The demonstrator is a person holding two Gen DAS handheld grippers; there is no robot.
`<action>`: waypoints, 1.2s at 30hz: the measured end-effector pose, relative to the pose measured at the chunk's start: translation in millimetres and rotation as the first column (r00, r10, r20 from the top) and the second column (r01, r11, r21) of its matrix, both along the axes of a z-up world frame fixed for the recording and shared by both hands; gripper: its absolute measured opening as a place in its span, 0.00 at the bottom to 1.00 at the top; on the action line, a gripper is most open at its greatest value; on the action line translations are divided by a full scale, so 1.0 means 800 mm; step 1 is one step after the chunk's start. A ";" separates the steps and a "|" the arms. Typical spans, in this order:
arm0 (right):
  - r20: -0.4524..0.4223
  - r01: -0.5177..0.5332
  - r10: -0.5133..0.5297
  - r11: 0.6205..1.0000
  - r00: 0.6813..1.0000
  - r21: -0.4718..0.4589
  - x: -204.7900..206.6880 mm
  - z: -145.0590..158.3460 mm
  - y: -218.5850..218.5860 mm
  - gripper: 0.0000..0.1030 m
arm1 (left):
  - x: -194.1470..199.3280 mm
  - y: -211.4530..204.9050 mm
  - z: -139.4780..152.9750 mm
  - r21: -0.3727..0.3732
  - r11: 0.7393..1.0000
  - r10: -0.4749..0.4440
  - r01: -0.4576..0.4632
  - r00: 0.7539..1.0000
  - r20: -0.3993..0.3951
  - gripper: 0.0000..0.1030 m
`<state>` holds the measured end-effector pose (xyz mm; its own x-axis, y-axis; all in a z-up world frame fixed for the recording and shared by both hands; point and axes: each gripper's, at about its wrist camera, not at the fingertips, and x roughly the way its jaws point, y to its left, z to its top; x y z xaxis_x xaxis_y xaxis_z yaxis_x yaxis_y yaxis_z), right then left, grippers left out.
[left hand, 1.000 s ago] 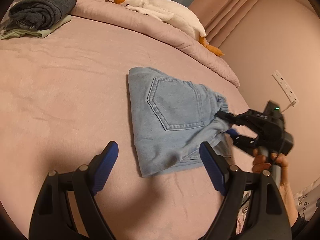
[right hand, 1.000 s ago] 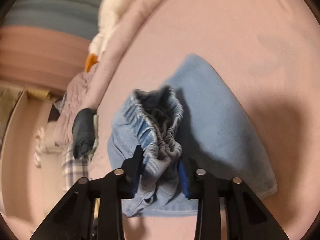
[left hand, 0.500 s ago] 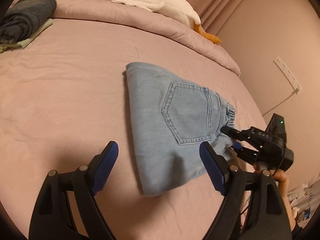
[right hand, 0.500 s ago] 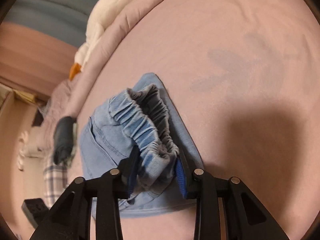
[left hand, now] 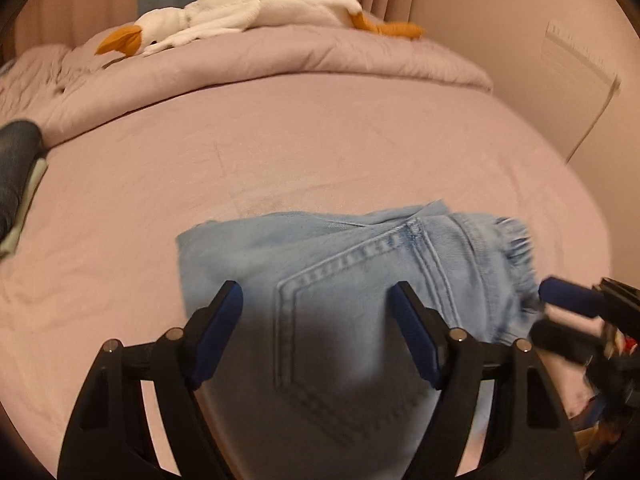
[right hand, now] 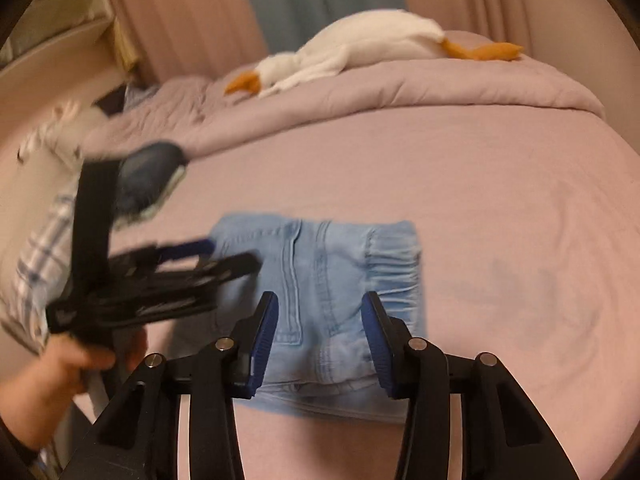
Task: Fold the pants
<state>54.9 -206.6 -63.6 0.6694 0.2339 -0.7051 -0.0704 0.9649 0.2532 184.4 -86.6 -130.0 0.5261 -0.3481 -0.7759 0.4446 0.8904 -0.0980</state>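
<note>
The light blue denim pants [left hand: 360, 280] lie folded on the pink bed, back pocket up. They show flat in the right wrist view [right hand: 328, 276], elastic waistband to the right. My left gripper [left hand: 316, 320] is open and empty, just above the pocket side of the pants; it also shows at the left of the right wrist view [right hand: 224, 256]. My right gripper [right hand: 320, 328] is open and empty, hovering over the near edge of the pants; its fingers show at the right of the left wrist view [left hand: 568, 300], beside the waistband.
A white plush goose [left hand: 248, 12] lies on the rolled pink duvet [left hand: 280, 64] at the back. A stack of folded dark clothes [right hand: 148, 172] sits at the left of the bed. A wall with a socket strip [left hand: 576, 64] is on the right.
My right gripper has opened and let go of the waistband, which now lies flat. Both grippers have swung round to face the headboard, close over the pants.
</note>
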 end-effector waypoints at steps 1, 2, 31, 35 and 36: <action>-0.022 0.003 -0.003 1.000 1.000 -0.031 0.005 -0.011 0.002 0.45 | 0.003 -0.005 -0.005 0.028 1.000 -0.003 0.002 1.000 0.007 0.74; -0.043 0.005 -0.008 0.998 0.999 -0.068 0.011 -0.023 0.005 0.44 | 0.007 -0.009 -0.010 0.051 0.999 -0.011 0.011 1.000 0.005 0.76; -0.013 -0.011 0.009 0.987 1.000 -0.163 0.059 -0.014 -0.005 0.43 | -0.080 0.024 -0.037 -0.011 0.997 -0.071 0.071 0.996 -0.052 0.79; -0.098 -0.011 -0.002 0.991 0.995 -0.135 0.075 -0.039 -0.013 0.42 | -0.074 0.023 -0.040 -0.034 0.997 -0.065 0.063 0.995 -0.069 0.79; -0.097 -0.012 -0.001 0.991 0.995 -0.133 0.074 -0.038 -0.014 0.42 | -0.075 0.021 -0.040 -0.032 0.997 -0.065 0.063 0.996 -0.064 0.79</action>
